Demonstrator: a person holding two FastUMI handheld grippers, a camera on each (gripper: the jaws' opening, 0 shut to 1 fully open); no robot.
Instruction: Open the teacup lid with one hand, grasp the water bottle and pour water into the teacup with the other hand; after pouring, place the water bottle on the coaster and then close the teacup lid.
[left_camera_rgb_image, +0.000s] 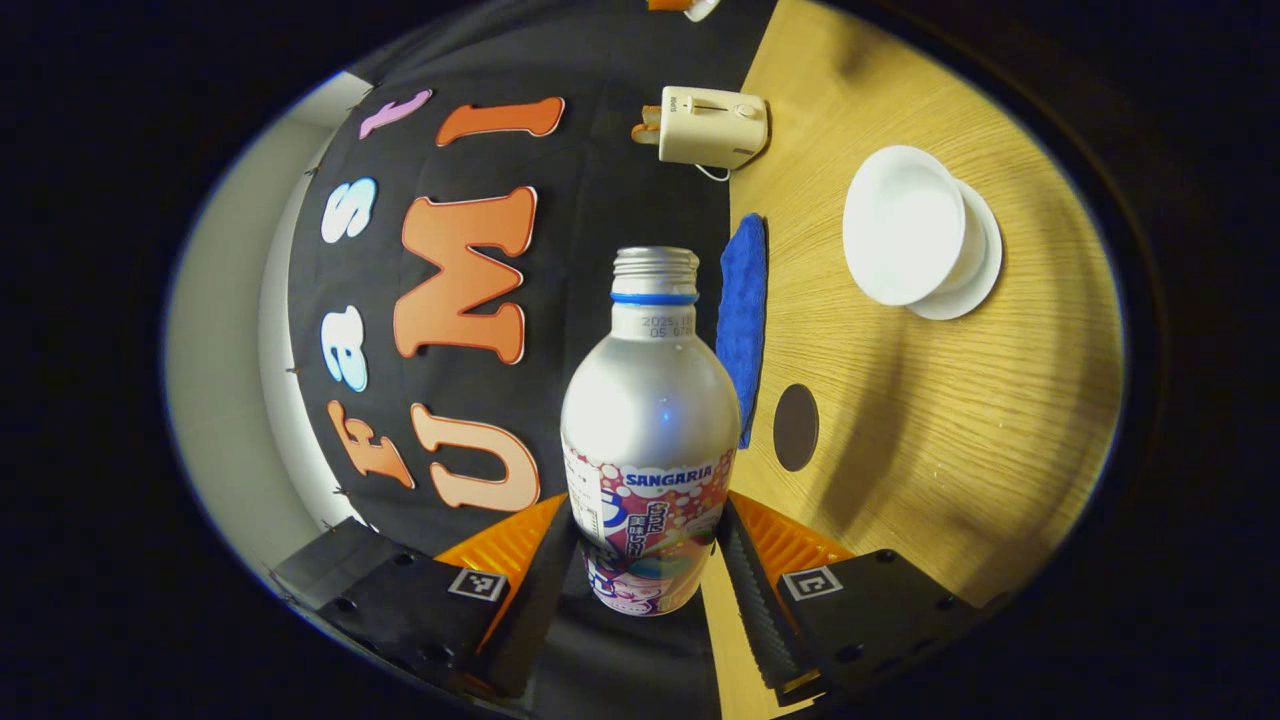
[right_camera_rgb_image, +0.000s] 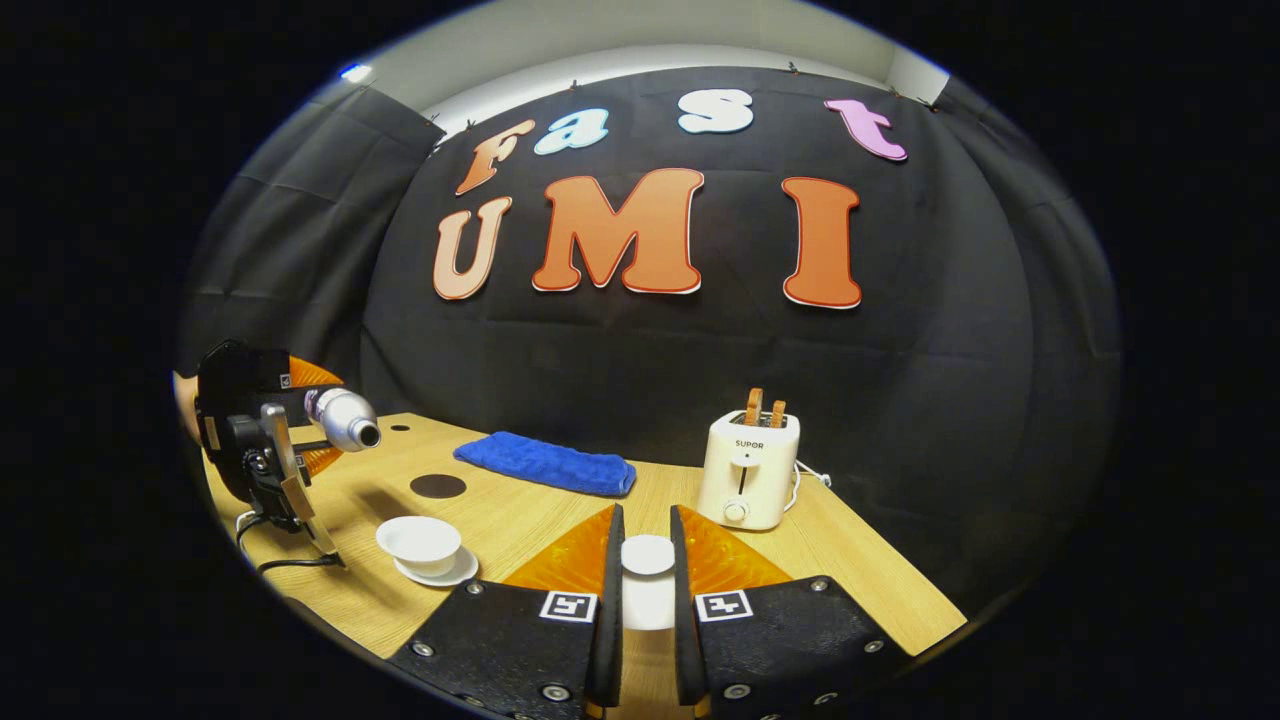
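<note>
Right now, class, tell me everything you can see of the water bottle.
The water bottle is silvery metal with a threaded neck, a blue ring below it and a colourful printed label round its lower half. Its cap is off. The left gripper clamps it at the label, both fingers pressing. In the right gripper view it lies tipped sideways in the air, mouth pointing over the table, above and behind the open teacup.

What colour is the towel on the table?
Blue. The towel shows best in the right gripper view, lying flat near the back wall.
</note>
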